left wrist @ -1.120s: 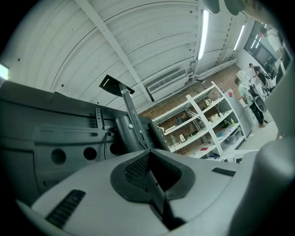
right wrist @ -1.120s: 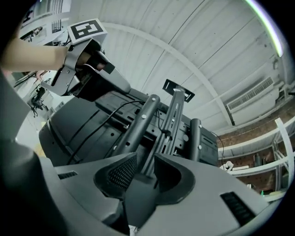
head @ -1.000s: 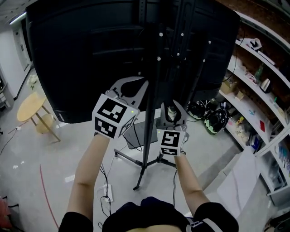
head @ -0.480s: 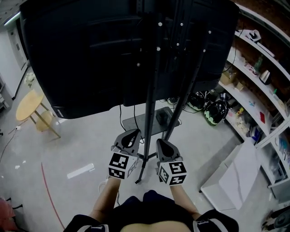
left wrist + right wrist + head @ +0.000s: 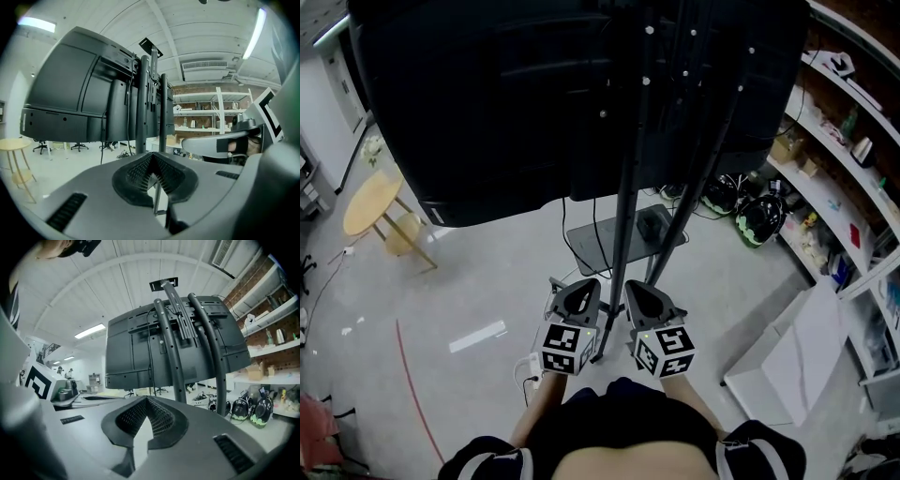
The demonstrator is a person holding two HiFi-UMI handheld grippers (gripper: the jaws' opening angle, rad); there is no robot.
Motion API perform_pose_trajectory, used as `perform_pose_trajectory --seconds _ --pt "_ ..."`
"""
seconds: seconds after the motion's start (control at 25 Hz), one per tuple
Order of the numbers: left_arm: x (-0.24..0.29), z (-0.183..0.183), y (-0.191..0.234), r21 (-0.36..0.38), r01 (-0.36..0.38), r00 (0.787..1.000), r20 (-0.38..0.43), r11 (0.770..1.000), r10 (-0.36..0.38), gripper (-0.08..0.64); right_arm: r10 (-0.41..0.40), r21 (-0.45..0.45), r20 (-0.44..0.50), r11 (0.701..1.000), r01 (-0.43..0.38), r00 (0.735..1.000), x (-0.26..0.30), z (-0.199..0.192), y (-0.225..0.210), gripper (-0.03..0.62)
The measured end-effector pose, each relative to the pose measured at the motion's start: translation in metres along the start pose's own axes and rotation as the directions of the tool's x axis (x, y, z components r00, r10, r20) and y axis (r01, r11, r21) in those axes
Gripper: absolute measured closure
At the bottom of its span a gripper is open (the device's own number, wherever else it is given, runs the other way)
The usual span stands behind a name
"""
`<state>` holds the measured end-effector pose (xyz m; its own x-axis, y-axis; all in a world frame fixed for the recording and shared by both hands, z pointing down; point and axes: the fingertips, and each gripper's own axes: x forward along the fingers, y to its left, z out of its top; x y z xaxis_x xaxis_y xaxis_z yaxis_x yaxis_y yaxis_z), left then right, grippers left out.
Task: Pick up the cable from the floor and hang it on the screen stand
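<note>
Cable (image 5: pixel 594 230): thin, smooth black cord. Its long axis ran near vertical, dropping from behind the lower edge of the screen (image 5: pixel 478 103), with the lower end pointing at the flat grey base plate (image 5: pixel 605 253). It hung just beside the posts of the screen stand (image 5: pixel 628 187). The right gripper view showed it (image 5: pixel 150 357) running down the screen's back, close to the posts. The upper fixing was not discernible.

Stand: round black tubes, dotted with small holes. Screen back: matt black, panelled.

Left gripper (image 5: pixel 587 289): clenched, with nothing between its grid-textured pads. Right gripper (image 5: pixel 636 289): likewise clenched and empty. Both were low and side by side near the stand's foot, clear of the cable.
</note>
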<state>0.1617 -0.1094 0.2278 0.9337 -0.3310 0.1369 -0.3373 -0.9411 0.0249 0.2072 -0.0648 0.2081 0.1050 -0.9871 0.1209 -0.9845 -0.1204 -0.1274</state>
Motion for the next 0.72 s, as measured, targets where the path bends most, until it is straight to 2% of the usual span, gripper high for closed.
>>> perform_pose_trajectory --seconds 0.16,0.72 --pt "-0.002 0.001 -0.007 -0.023 0.009 1.000 0.012 1.000 -0.009 0.560 -0.025 0.019 0.002 0.999 0.025 1.000 -0.007 0.003 -0.008 0.569" --pt "-0.028 -0.025 -0.015 -0.087 0.036 0.996 -0.081 0.996 -0.043 0.560 -0.008 0.004 -0.033 1.000 0.009 0.999 -0.013 -0.014 0.017 0.569"
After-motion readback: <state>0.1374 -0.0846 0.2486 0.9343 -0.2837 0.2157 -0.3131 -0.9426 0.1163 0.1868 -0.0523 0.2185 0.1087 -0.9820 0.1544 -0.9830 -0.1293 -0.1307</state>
